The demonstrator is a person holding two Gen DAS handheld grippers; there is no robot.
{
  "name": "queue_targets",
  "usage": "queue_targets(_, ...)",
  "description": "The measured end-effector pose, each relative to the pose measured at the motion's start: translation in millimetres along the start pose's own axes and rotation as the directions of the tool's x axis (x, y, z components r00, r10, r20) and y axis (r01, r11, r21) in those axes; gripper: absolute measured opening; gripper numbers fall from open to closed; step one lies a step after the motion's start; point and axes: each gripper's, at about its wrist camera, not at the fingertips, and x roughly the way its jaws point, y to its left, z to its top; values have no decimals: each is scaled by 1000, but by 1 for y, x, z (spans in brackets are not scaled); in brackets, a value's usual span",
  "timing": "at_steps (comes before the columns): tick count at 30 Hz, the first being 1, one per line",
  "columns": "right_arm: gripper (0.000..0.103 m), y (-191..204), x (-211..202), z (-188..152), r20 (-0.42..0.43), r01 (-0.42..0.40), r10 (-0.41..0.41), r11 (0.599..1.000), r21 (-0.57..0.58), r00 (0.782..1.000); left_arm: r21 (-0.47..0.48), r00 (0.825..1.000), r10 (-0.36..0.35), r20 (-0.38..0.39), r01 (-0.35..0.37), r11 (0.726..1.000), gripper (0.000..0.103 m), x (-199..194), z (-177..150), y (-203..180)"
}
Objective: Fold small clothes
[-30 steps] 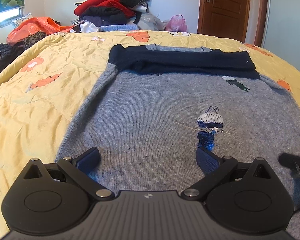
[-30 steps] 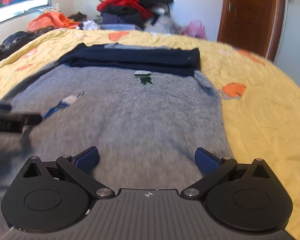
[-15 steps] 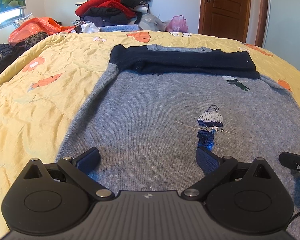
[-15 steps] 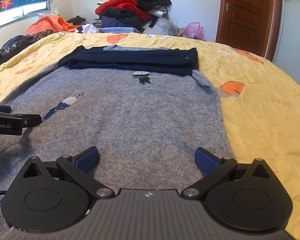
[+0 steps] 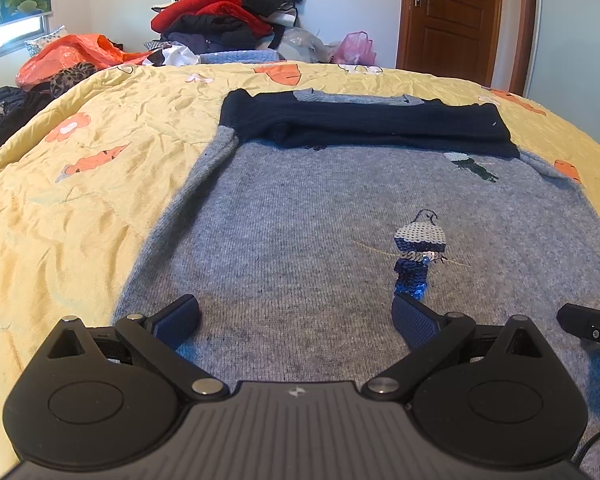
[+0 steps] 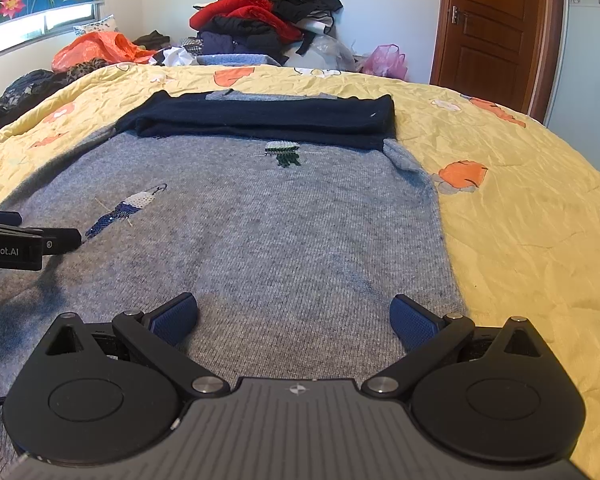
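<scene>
A grey knit sweater lies flat on the yellow quilt, with its navy sleeves folded across the far end. It bears a sequin bird and also shows in the right wrist view. My left gripper is open and empty, low over the sweater's near left part. My right gripper is open and empty over the near right part, close to the sweater's right edge. Each gripper shows at the edge of the other's view, the left and the right.
A pile of clothes and an orange bag lie beyond the bed's far edge. A pink bag and a brown door stand at the back right. Yellow quilt spreads on both sides.
The right gripper has stopped its blurred motion and settled low over the sweater. The left gripper has hardly moved. Both stay open.
</scene>
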Motion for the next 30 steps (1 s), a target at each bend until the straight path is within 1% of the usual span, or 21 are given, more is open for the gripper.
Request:
queue_targets(5, 103, 0, 0, 0, -1, 4, -4, 1000, 0, 1000, -9, 1000, 24, 11, -24, 1000, 103, -4, -3, -4)
queue_targets(9, 103, 0, -3, -3, 2, 12, -12, 1000, 9, 1000, -3, 998, 58, 32, -58, 998, 103, -9, -8, -9)
queue_targets(10, 103, 0, -4, -3, 3, 13, -13, 1000, 10, 1000, -1, 998, 58, 35, -58, 998, 103, -10, -9, -9)
queue_targets(13, 103, 0, -4, -3, 3, 12, -12, 1000, 11, 1000, -39, 998, 51, 44, -49, 998, 103, -13, -14, -6)
queue_targets(15, 103, 0, -5, -4, 3, 13, -13, 1000, 10, 1000, -36, 997, 56, 52, -54, 998, 103, -15, -17, -7)
queue_targets(30, 103, 0, -4, -3, 2, 10, -10, 1000, 6, 1000, -42, 997, 56, 51, -54, 998, 103, -14, -16, -10)
